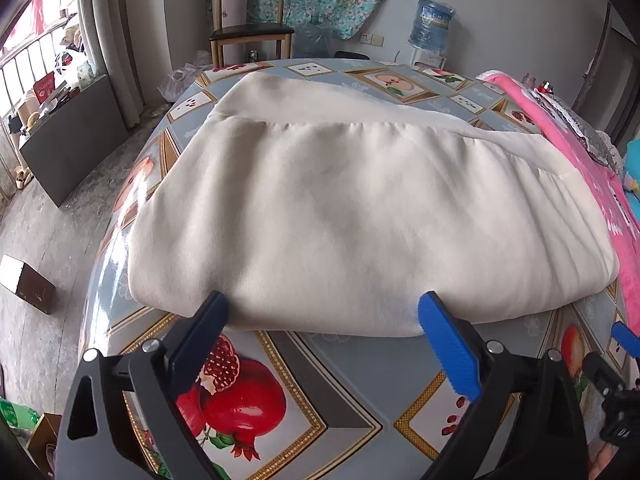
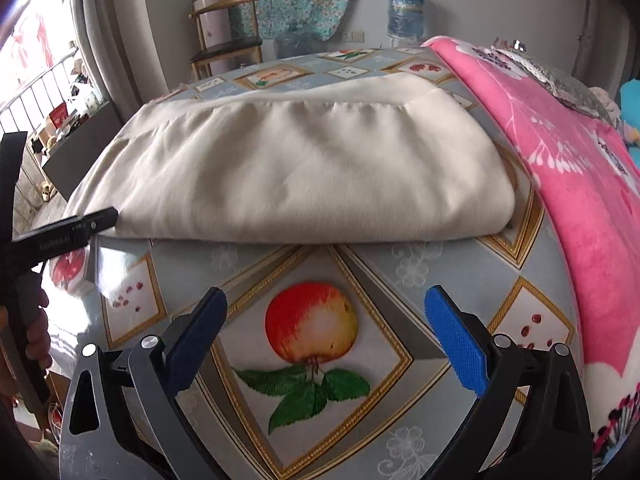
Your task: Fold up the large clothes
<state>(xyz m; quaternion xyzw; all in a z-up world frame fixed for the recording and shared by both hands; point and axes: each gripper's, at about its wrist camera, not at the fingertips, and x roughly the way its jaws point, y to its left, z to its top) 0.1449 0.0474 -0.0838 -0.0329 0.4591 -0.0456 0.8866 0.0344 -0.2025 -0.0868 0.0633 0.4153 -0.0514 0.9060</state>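
Observation:
A cream garment (image 1: 352, 208) (image 2: 300, 172) lies folded into a thick, wide bundle on the table (image 1: 340, 384) (image 2: 400, 268), which has a fruit-print cover. My left gripper (image 1: 322, 304) is open at the bundle's near folded edge. Its fingertips (image 1: 430, 304) stand on either side of a stretch of that edge, and the pads do not press the cloth. My right gripper (image 2: 326, 296) is open too, a short way back from the garment over the apple print, with nothing between its fingers. The left gripper's black frame (image 2: 80, 226) shows by the bundle's left corner, held by a hand.
A pink blanket (image 1: 600, 184) (image 2: 580, 184) covers the table's right side, touching the garment's right end. Behind the table stand a wooden chair (image 1: 250, 32) (image 2: 226, 48) and a water jug (image 1: 432, 26) (image 2: 406, 14). A box (image 1: 28, 284) sits on the floor at left.

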